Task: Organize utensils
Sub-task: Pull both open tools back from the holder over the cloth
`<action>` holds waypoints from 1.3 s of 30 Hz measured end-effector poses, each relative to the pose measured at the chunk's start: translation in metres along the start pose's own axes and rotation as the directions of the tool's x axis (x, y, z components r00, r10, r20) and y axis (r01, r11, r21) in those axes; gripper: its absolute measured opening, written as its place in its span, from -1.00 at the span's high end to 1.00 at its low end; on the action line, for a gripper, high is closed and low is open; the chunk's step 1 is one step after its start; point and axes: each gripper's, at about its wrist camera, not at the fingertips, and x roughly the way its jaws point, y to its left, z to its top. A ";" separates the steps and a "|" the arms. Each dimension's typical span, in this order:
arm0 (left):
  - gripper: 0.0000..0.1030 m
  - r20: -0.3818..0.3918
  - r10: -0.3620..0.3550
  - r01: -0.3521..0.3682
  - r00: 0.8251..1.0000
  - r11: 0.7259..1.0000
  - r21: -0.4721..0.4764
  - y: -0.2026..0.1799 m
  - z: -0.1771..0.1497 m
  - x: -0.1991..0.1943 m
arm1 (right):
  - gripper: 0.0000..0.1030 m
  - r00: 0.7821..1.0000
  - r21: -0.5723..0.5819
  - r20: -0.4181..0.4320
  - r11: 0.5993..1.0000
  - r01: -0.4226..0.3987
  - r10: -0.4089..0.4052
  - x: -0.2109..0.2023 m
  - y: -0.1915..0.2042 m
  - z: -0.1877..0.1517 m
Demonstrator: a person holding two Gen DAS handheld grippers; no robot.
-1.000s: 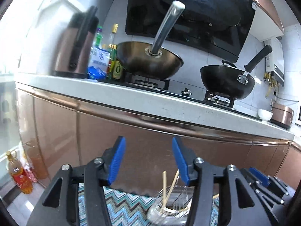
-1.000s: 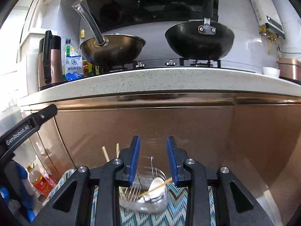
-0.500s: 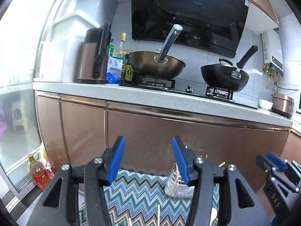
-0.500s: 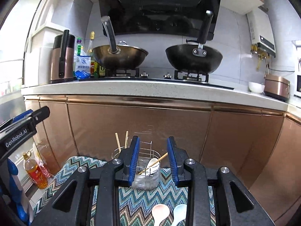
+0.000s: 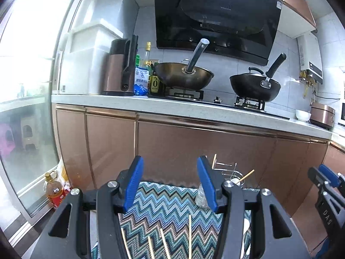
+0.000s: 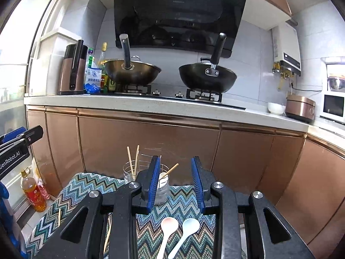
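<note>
**Both hand-held grippers level over the zigzag mat, nothing held**

The left hand-held gripper (image 5: 170, 181) points nearly level, tipped slightly down, toward the copper cabinet fronts (image 5: 176, 149). Its blue-padded jaws stand well apart with only open air between them. The right hand-held gripper (image 6: 175, 181) sits just beside it at the same tilt, its jaws closer together but parted, gripping nothing.

Below both lies a woven mat (image 6: 86, 185) with a blue, teal and brown zigzag pattern. At its far edge stands a clear holder (image 6: 131, 170) with a wire rack, two pale wooden chopsticks (image 6: 133, 161) upright in it and another stick leaning out to the right. Nearer, on the mat, lie a pink spoon (image 6: 168, 226) and a pale blue spoon (image 6: 189, 226), side by side, smooth and rounded, bowls pointing away. Four thin loose chopsticks (image 5: 163, 239) lie on the mat under the left hand-held gripper.

Beyond is a speckled white worktop (image 6: 151, 105) carrying a brassy wok (image 6: 131, 73) and a black wok (image 6: 207, 77) on a gas hob, under a glossy black hood (image 6: 179, 15). A copper kettle (image 6: 72, 71) and bottles stand to the left, a rice cooker (image 6: 300, 108) to the right.
</note>
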 end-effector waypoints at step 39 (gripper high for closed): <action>0.03 -0.180 0.061 -0.057 0.982 0.998 0.029 0.024 -0.069 0.014 | 0.42 0.978 0.012 -0.209 1.000 -0.002 0.005 0.029 -0.015 -0.064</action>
